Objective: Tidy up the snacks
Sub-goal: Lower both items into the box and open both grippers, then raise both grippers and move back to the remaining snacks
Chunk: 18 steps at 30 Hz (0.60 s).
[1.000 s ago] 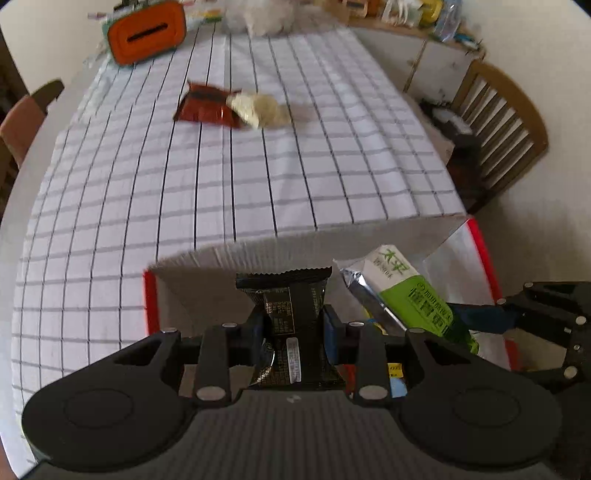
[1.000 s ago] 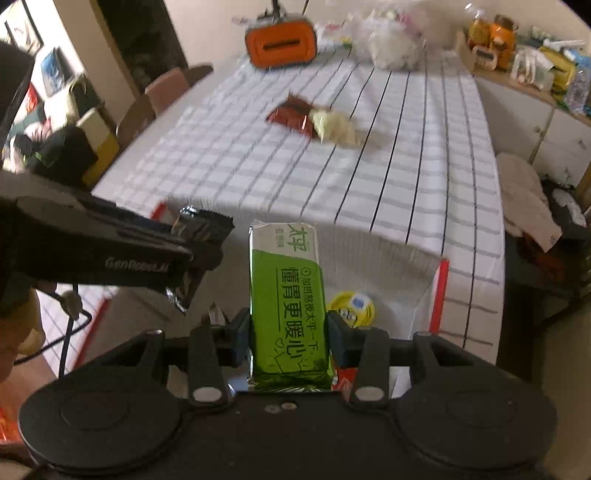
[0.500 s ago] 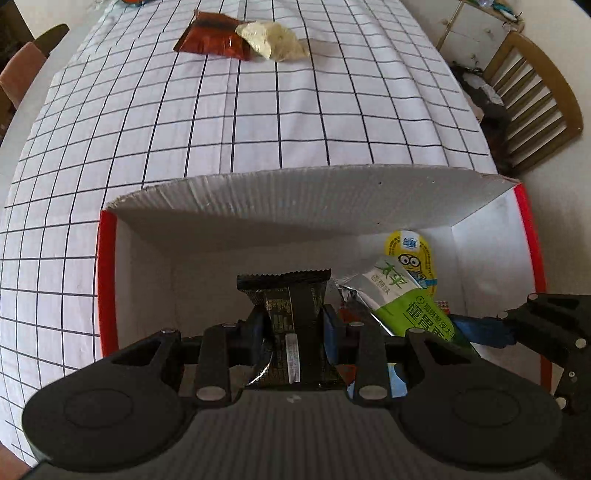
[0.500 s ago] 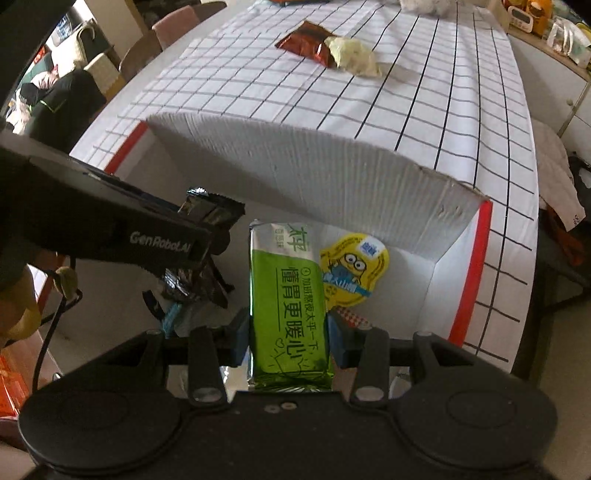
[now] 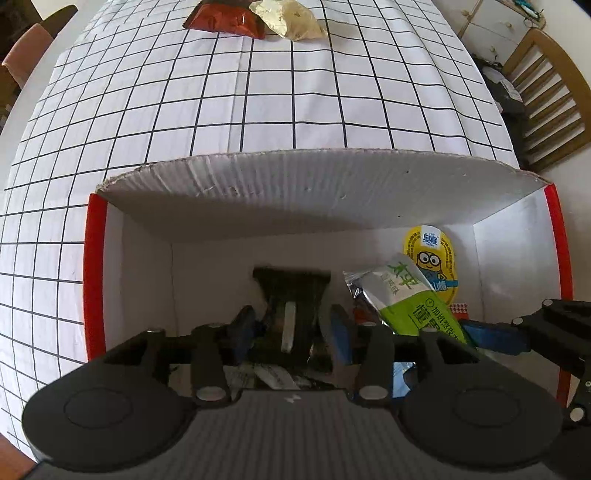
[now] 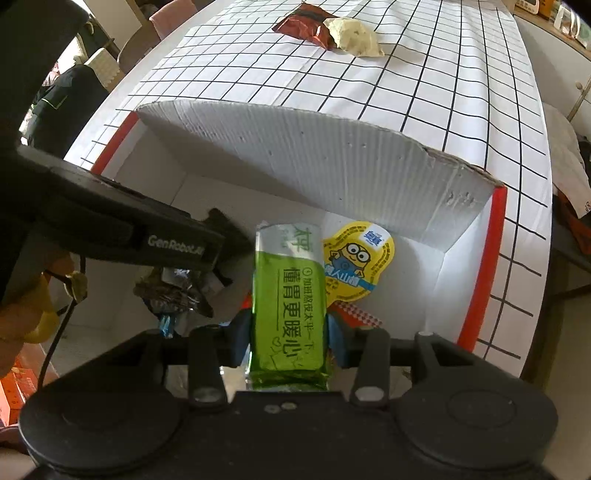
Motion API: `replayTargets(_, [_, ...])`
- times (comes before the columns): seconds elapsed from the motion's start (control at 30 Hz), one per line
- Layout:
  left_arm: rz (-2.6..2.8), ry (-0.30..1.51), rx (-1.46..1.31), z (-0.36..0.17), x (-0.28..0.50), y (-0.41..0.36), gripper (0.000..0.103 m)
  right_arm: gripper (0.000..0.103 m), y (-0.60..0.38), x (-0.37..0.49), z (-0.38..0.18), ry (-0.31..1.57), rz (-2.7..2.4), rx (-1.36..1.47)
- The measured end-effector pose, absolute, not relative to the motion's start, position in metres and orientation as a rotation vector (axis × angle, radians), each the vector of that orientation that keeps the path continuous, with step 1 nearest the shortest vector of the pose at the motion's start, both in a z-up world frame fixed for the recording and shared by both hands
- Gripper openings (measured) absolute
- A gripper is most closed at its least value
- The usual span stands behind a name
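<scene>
A white cardboard box (image 5: 332,184) with red edges stands at the table's near end; it also shows in the right wrist view (image 6: 314,155). My left gripper (image 5: 290,326) is low inside it, its jaws spread apart with the black snack packet (image 5: 291,291) loose between them. My right gripper (image 6: 288,332) is shut on a green snack packet (image 6: 286,291), held inside the box beside a yellow cartoon-lidded cup (image 6: 354,262). The green packet (image 5: 413,299) and yellow cup (image 5: 434,254) also show in the left wrist view.
A red-brown packet (image 5: 221,18) and a pale yellow packet (image 5: 288,16) lie far up the checked tablecloth (image 5: 258,92). A wooden chair (image 5: 546,92) stands at the right. Other wrappers lie on the box floor (image 6: 173,295).
Both grippers have gone down into the box with their packets. The left jaws have spread apart, and the black packet now sits loose between them.
</scene>
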<state>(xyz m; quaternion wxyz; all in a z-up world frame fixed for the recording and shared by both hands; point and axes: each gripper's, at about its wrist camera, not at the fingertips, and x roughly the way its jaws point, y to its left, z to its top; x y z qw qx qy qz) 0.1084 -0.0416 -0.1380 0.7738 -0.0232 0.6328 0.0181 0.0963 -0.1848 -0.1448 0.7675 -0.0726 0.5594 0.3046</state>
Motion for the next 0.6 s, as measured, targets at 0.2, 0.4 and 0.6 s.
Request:
replayTargets(0.2, [0.037, 1.330, -0.050, -0.128, 0.105, -0.043, 0.060, 0.048, -0.195, 0.089, -0.132, 1.181, 0.694, -0.153])
replayTargets(0.4, [0.039, 1.263, -0.056, -0.103, 0.096, -0.042, 0.066, 0.059, -0.208, 0.086, -0.109, 1.118, 0.712, -0.132])
replayTargets(0.6, [0.046, 1.181, -0.078, -0.073, 0.090, -0.040, 0.070, 0.065, -0.223, 0.090, -0.084, 1.063, 0.717, -0.081])
